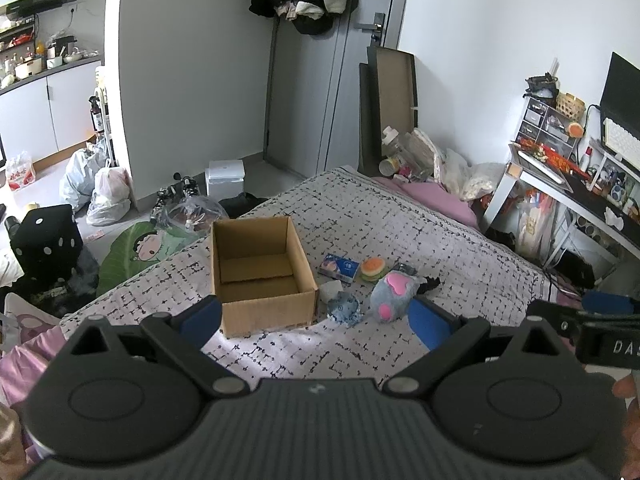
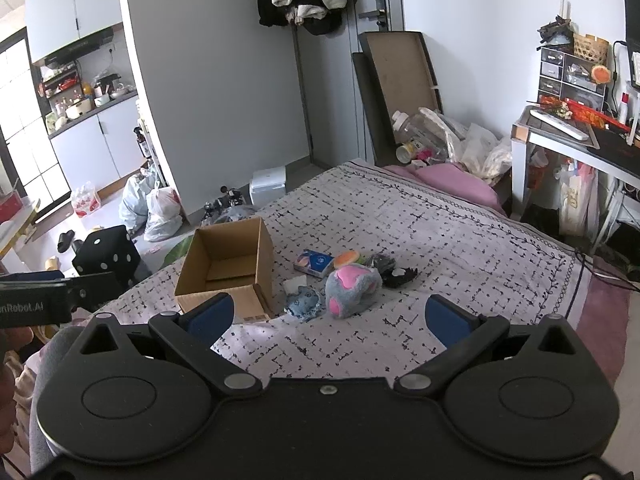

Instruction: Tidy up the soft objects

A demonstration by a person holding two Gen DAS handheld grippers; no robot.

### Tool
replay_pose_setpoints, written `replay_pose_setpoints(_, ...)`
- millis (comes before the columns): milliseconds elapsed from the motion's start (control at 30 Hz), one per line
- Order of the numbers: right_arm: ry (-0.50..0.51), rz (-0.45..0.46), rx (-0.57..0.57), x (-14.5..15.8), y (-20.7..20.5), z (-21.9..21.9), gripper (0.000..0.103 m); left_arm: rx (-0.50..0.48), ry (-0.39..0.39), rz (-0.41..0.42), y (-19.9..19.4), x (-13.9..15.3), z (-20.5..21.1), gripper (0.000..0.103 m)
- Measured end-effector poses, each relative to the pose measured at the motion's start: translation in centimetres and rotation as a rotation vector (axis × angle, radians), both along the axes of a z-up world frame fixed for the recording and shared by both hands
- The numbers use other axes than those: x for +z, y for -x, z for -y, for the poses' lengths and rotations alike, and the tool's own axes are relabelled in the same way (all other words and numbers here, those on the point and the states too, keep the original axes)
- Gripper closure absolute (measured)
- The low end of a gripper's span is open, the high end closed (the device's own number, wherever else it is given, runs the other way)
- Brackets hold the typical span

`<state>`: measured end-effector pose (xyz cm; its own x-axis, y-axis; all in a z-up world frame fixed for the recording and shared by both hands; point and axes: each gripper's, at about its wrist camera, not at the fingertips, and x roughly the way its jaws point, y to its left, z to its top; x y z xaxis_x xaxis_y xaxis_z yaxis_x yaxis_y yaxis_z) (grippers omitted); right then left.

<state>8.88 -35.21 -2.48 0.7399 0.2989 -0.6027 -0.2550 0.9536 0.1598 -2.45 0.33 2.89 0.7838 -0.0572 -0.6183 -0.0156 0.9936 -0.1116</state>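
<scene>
An open cardboard box [image 1: 260, 268] [image 2: 228, 268] stands empty on the patterned bed cover [image 1: 400, 220] [image 2: 440, 232]. Right of it lie a grey plush with pink patches [image 1: 392, 294] [image 2: 351, 290], a small blue plush [image 1: 344, 308] [image 2: 302, 302], a burger-shaped toy [image 1: 373, 269] [image 2: 347, 258], a blue tissue pack [image 1: 339, 267] [image 2: 314, 262] and a black soft item [image 1: 426, 285] [image 2: 394, 270]. My left gripper [image 1: 316, 316] is open and empty, held over the bed in front of the box. My right gripper [image 2: 330, 316] is open and empty, short of the grey plush.
A pink pillow [image 1: 436, 196] [image 2: 456, 180] and bags lie at the bed's far end. A cluttered desk [image 1: 568, 184] [image 2: 580, 136] stands at the right. On the floor to the left are a black dotted cube [image 1: 46, 236] [image 2: 108, 260], plastic bags [image 1: 104, 192] [image 2: 160, 208] and a white bin [image 1: 225, 178].
</scene>
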Motion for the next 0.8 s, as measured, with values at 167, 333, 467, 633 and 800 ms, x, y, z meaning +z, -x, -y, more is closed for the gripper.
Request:
replay_pose_setpoints(167,0.008,0.013,0.03,-0.7,-0.4,-0.4,0.0,-0.003,0.001,-0.005,-1.0,-0.8,0.5,0.004)
replay_pose_setpoints(333,0.022,0.009,0.012,-1.9,-1.7,-0.8,0.0,-0.02,-0.007,-0.023,-2.2,-2.2,1.4,0.004)
replay_pose_setpoints(467,0.034,0.015,-0.038,-2.7,-2.7,-0.7,0.0,-0.038,-0.024,-0.029,-3.6,-3.2,2.0,0.004)
replay_pose_setpoints(633,0.032,-0.023,-0.055,-4.0,-4.7,-0.5,0.0,-0.06,-0.012,-0.046,-5.8,-4.6,2.8,0.005)
replay_pose_setpoints(800,0.042,-0.053,-0.062,-5.4,-6.5,-0.4,0.0,-0.066,0.001,-0.07,-7.9,-5.8,3.4,0.006)
